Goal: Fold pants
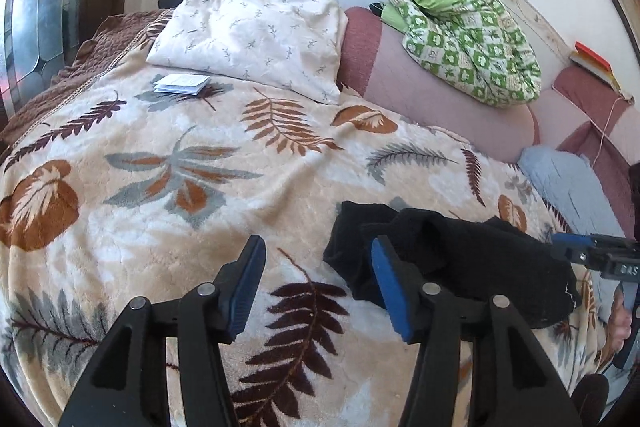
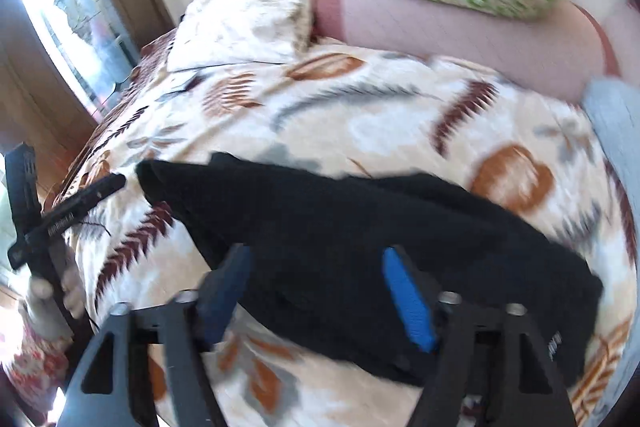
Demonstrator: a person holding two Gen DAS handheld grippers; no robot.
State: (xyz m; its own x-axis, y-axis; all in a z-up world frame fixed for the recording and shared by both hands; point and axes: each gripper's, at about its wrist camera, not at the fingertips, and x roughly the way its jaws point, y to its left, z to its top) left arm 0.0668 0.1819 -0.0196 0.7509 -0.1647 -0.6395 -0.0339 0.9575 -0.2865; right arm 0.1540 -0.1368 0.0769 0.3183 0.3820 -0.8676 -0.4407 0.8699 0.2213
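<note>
The black pants lie folded in a compact bundle on the leaf-patterned blanket, near its right front. My left gripper is open and empty, just left of the bundle, with its right finger at the bundle's left edge. In the right wrist view the pants stretch across the middle, and my right gripper is open above them, holding nothing. The right gripper also shows at the right edge of the left wrist view. The left gripper shows at the left of the right wrist view.
A white pillow and a small booklet lie at the head of the bed. A green patterned quilt sits on pink bolsters. A light blue cloth lies to the right. A window is at left.
</note>
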